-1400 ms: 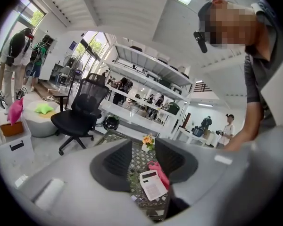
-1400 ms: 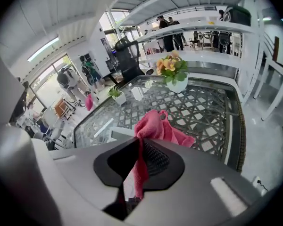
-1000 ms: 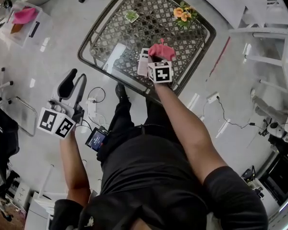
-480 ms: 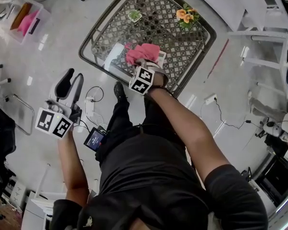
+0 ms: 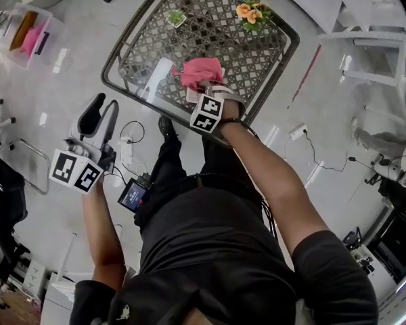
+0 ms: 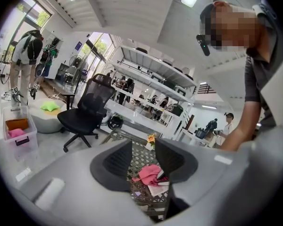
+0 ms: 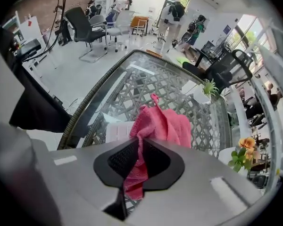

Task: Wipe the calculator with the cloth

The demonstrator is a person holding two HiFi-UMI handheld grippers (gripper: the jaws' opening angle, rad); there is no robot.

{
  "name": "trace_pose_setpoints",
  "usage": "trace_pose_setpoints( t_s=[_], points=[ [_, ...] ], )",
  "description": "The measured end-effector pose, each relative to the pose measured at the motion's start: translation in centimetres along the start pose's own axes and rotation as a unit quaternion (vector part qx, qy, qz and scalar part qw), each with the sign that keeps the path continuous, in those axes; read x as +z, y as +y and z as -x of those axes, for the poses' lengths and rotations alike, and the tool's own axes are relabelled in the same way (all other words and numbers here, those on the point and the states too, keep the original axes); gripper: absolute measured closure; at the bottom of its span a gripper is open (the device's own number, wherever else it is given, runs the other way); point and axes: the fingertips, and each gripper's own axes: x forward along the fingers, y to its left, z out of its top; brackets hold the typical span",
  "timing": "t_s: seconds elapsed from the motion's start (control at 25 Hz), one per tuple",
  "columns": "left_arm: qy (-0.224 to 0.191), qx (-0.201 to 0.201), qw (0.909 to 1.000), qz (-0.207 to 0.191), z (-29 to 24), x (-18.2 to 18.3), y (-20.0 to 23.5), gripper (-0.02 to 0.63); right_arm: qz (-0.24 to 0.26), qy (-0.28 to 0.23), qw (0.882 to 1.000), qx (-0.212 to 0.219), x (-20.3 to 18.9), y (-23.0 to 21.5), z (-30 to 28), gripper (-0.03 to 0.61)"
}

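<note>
The pink cloth (image 5: 201,71) lies bunched on the glass-topped wicker table (image 5: 132,42), covering most of the white calculator (image 5: 192,95). My right gripper (image 5: 207,88) is shut on the cloth's near edge. In the right gripper view the cloth (image 7: 162,124) runs down between the jaws, with the calculator (image 7: 117,131) showing to its left. My left gripper (image 5: 103,114) is held over the floor, left of the table, open and holding nothing. Through its gap in the left gripper view I see the cloth (image 6: 148,173) and the calculator (image 6: 158,189) far off.
Orange flowers (image 5: 250,12) and a small green plant (image 5: 176,19) stand at the table's far side. A clear box (image 5: 28,36) sits on the floor at the left. A power strip with cables (image 5: 128,151) lies by the person's feet.
My right gripper has carried the cloth leftward across the calculator, which is now mostly covered. The left gripper has stayed put.
</note>
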Motion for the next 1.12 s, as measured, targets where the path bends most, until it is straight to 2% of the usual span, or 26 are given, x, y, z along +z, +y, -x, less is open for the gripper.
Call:
trace_pose_setpoints(
  t_s=[0.4,0.48,0.56,0.6,0.64,0.68,0.76,0.8,0.84,0.88,0.92,1.12],
  points=[
    [0.012,-0.026,0.9995,-0.01,-3.8,0.2,-3.4,0.425,-0.072,0.012,0.997,0.0,-5.9,-0.9,1.0,0.551],
    [0.014,-0.031,0.9993,-0.011,-4.5,0.2,-4.0,0.425,-0.11,0.016,0.994,0.007,-7.2,-1.0,1.0,0.551],
    [0.016,-0.036,0.9991,-0.013,-5.2,0.2,-4.6,0.425,-0.177,0.014,0.984,0.015,-8.5,-1.3,1.2,0.551],
    [0.016,-0.038,0.999,-0.013,-5.5,0.3,-4.9,0.425,-0.225,0.003,0.974,0.015,-8.8,-1.7,1.5,0.551],
    [0.016,-0.04,0.999,-0.014,-5.7,0.3,-5.1,0.425,-0.285,-0.018,0.958,0.013,-9.0,-2.4,2.0,0.551],
    [0.016,-0.042,0.9989,-0.014,-5.9,0.3,-5.3,0.425,-0.356,-0.047,0.933,0.009,-9.0,-3.3,2.8,0.551],
    [0.017,-0.044,0.9988,-0.015,-6.0,0.3,-5.5,0.425,-0.485,-0.104,0.868,0.005,-9.0,-4.9,4.4,0.551],
    [0.017,-0.045,0.9987,-0.014,-6.0,0.2,-5.5,0.425,-0.526,-0.122,0.842,0.006,-9.0,-5.2,4.8,0.551],
    [0.018,-0.045,0.9988,-0.013,-5.9,0.1,-5.4,0.425,-0.549,-0.132,0.825,0.009,-8.9,-5.1,4.9,0.551],
    [0.019,-0.044,0.9988,-0.012,-5.8,0.0,-5.3,0.425,-0.56,-0.135,0.817,0.011,-8.7,-4.9,4.8,0.551],
    [0.019,-0.044,0.9988,-0.01,-5.7,-0.1,-5.2,0.425,-0.565,-0.135,0.814,0.014,-8.6,-4.6,4.6,0.551],
    [0.017,-0.037,0.9992,-0.006,-4.6,-0.4,-4.2,0.425,-0.566,-0.125,0.814,0.021,-7.2,-3.8,3.1,0.551]
  ],
)
